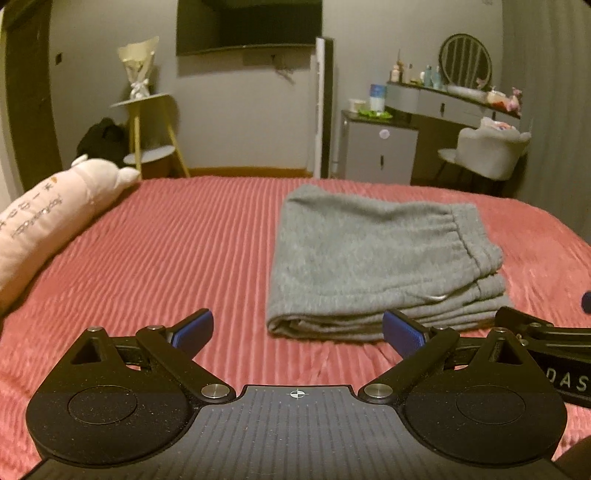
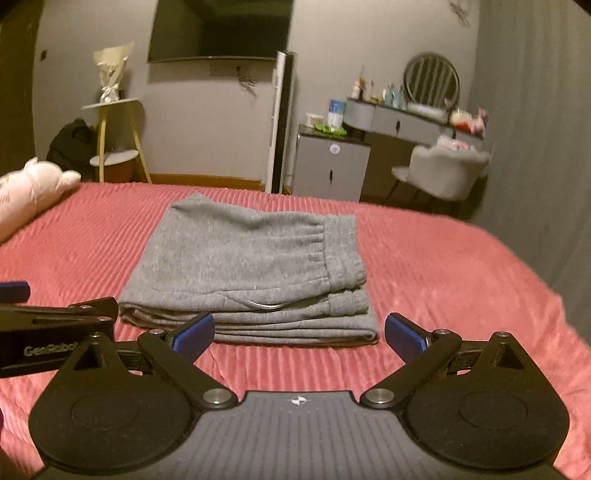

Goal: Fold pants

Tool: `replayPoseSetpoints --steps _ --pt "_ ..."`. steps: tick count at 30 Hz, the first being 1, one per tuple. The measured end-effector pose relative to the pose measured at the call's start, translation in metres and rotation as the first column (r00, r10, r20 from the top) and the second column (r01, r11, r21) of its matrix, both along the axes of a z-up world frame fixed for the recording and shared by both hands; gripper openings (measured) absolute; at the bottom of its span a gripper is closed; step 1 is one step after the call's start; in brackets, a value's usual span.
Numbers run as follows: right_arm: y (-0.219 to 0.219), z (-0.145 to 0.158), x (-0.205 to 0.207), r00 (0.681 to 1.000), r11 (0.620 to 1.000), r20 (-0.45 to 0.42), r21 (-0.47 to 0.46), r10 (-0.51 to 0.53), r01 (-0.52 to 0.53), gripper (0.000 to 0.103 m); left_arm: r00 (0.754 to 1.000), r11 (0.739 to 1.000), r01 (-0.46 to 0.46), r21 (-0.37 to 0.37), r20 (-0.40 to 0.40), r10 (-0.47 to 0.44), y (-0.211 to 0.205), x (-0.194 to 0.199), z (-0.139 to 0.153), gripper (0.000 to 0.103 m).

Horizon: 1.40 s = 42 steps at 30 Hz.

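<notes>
Two hand-held grippers hang side by side over a red ribbed bedspread, both with jaws spread wide and nothing between them. The left gripper shows blue fingertips apart on either side of bare bedspread, with the near left corner of the folded pants just ahead of its right finger. The right gripper is likewise splayed, its blue fingertips flanking the near edge of the pants without touching the cloth. In each wrist view the neighbouring gripper's black body enters from the side, close by.

The grey pants lie folded into a squat stack of several layers on the bedspread, elastic waistband on top toward the right, a thin pale drawcord showing at the front fold.

Left of the pants, well apart, a pink plush pillow lies along the bed's edge. Beyond the pants, past the foot of the bed, stand a two-tier side table carrying a wrapped bouquet, a dark wall-mounted screen, a small grey cabinet and, farther right, a vanity with round mirror and a pale chair.
</notes>
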State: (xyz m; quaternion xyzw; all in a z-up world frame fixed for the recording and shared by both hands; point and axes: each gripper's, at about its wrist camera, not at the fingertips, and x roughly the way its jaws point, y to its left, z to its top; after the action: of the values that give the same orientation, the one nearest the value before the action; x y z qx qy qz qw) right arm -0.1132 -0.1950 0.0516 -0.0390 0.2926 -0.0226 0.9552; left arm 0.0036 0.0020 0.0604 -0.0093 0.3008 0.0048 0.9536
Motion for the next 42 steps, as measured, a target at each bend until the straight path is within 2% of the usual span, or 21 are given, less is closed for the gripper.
replayPoseSetpoints --steps 5,9,12,18,23,26,30,39,42 --pt "-0.007 -0.017 0.015 0.999 0.997 -0.026 0.063 -0.034 0.035 0.099 1.0 0.999 0.012 0.042 -0.026 -0.011 -0.006 0.017 -0.016 0.101" --pt "-0.005 -0.032 0.028 0.999 0.998 -0.02 0.051 -0.043 0.044 0.099 1.0 0.995 0.02 0.093 -0.017 -0.018 -0.012 0.028 -0.027 0.101" --pt "-0.004 -0.046 0.04 0.998 0.997 -0.028 0.044 -0.056 0.057 0.099 0.999 0.996 0.047 0.077 -0.026 -0.045 -0.007 0.035 -0.037 0.101" --pt "0.006 -0.064 0.055 0.997 1.0 -0.067 -0.002 -0.03 0.03 0.099 0.996 0.999 0.028 0.037 -0.088 -0.025 0.004 0.05 -0.053 0.101" --pt "0.012 -0.069 0.06 0.997 0.999 -0.076 -0.043 -0.017 0.014 0.099 0.991 0.998 0.04 0.052 -0.128 -0.033 0.001 0.058 -0.062 0.101" --pt "0.006 -0.069 0.065 0.997 1.0 -0.074 -0.004 -0.027 0.027 0.099 0.989 0.997 0.056 0.047 -0.137 -0.049 0.0 0.061 -0.064 0.101" --pt "0.001 -0.069 0.069 0.998 0.999 -0.05 0.022 -0.039 0.04 0.099 0.993 0.994 0.064 0.083 -0.105 -0.056 -0.005 0.063 -0.063 0.101" --pt "0.001 -0.076 0.077 0.997 0.999 -0.066 0.017 -0.044 0.045 0.099 0.991 0.997 0.068 0.024 -0.12 -0.065 0.0 0.069 -0.066 0.102" --pt "0.001 -0.076 0.077 0.997 0.999 -0.068 0.02 -0.039 0.041 0.099 0.99 0.998 0.065 0.028 -0.128 -0.06 0.0 0.071 -0.068 0.102"
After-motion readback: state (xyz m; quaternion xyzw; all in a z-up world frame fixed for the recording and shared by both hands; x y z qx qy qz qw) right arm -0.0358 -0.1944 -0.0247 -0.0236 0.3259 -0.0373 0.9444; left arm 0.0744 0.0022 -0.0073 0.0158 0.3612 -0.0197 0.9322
